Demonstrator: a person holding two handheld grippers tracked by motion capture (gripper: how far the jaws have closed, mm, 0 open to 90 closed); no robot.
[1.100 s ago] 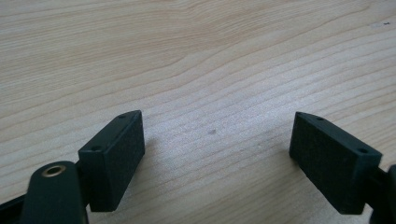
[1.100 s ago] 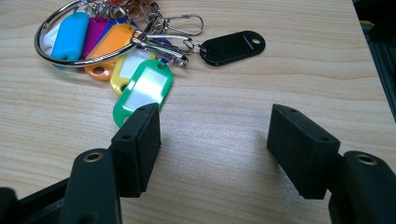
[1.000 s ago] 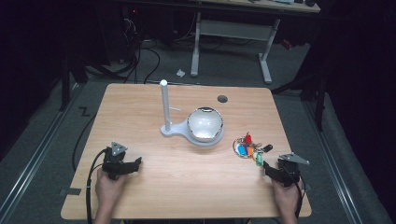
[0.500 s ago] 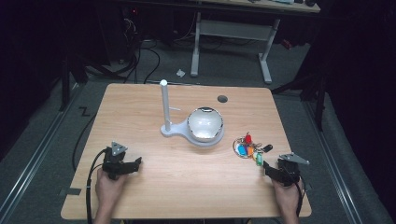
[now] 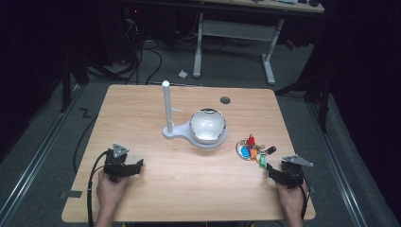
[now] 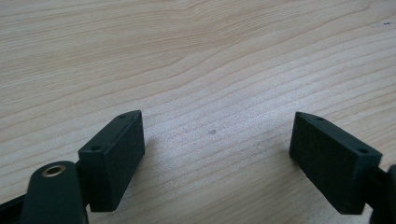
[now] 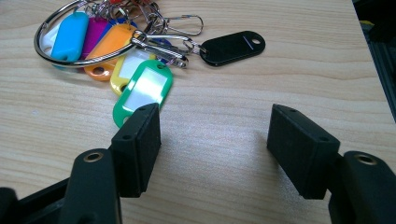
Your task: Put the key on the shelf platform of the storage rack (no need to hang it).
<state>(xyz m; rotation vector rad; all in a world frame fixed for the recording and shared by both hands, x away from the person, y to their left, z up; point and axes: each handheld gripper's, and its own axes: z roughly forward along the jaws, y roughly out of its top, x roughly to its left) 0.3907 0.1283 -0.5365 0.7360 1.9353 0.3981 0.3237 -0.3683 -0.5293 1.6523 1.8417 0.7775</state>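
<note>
My right hand-held gripper (image 7: 215,140) sits with its jaws spread wide and nothing between them, low over the table (image 5: 142,113) just short of the bunch of key tags (image 7: 126,51). The bunch lies at the table's right side, near the front edge, between my gripper and the bowl (image 5: 207,126). I judge it light but loose and floppy: plastic tags strung on a big metal ring (image 7: 46,46), so it will dangle and swing once lifted, and the smooth tags could slip. The green tag (image 7: 142,91) lies nearest, touching my left jaw's tip in the right gripper view; the black tag (image 7: 232,46) trails off to the side on its clip. I would rather pinch the ring itself, or a flat tag across its faces, than the tangle of clips.

My left hand-held gripper (image 6: 217,149) is also spread and empty, resting over bare wood well apart from everything. The white stand with its upright post (image 5: 166,106) and the bowl lie beyond the keys; nothing blocks the reach.
</note>
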